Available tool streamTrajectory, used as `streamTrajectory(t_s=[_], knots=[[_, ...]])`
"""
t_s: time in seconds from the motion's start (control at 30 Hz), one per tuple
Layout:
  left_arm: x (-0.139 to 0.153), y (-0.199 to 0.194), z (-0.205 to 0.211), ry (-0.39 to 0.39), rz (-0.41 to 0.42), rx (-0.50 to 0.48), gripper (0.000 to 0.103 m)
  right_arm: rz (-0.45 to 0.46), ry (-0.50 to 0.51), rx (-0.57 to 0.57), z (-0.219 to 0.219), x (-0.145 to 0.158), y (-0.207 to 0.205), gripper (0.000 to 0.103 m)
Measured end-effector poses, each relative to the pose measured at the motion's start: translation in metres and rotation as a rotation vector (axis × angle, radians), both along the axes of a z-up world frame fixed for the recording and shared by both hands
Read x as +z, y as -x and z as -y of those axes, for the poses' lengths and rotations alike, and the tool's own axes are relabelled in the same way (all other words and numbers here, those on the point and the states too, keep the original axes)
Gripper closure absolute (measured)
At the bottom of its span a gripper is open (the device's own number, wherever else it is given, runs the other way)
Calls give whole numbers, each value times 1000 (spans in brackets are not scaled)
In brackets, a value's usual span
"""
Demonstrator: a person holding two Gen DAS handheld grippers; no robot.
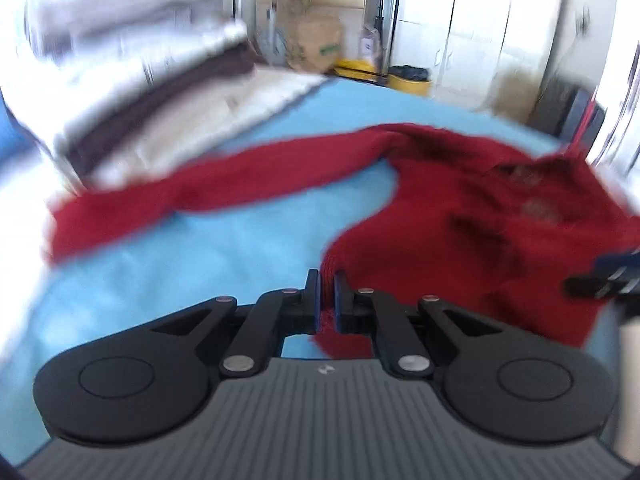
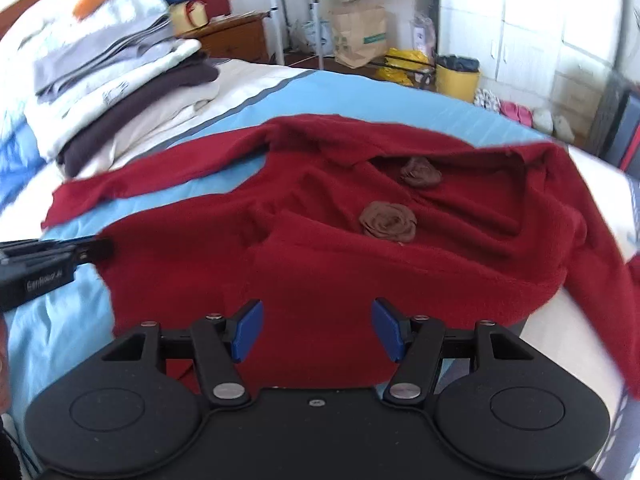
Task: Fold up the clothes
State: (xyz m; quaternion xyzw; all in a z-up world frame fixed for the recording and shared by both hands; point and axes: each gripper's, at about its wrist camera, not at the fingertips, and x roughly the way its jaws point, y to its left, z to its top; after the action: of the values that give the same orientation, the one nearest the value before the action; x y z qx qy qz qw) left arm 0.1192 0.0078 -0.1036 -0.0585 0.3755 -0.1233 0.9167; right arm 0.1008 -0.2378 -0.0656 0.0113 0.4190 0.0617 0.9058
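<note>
One red sweater (image 2: 320,240); two brown fabric rosettes (image 2: 387,225) on it; two grippers; one yellow bin (image 2: 457,78); one paper bag (image 2: 360,36).

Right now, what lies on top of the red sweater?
Two brown fabric roses sit on the red sweater, sewn or loose I cannot tell. The light blue sheet runs beneath it; folds hide anything else.

We see bright daylight blowing out the white cupboards (image 2: 532,20) at upper right. Left wrist view is heavily motion-blurred; right wrist view is mostly sharp. Fisheye bending and dark vignette at corners.
</note>
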Motion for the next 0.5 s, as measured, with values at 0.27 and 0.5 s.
streamTrajectory(t_s=[0.27, 0.5], knots=[[-28, -13, -31, 150, -100, 21, 97, -107, -62, -132, -32, -13, -36, 20], [-23, -5, -33, 163, -32, 82, 97, -23, 327, -219, -70, -41, -36, 71]])
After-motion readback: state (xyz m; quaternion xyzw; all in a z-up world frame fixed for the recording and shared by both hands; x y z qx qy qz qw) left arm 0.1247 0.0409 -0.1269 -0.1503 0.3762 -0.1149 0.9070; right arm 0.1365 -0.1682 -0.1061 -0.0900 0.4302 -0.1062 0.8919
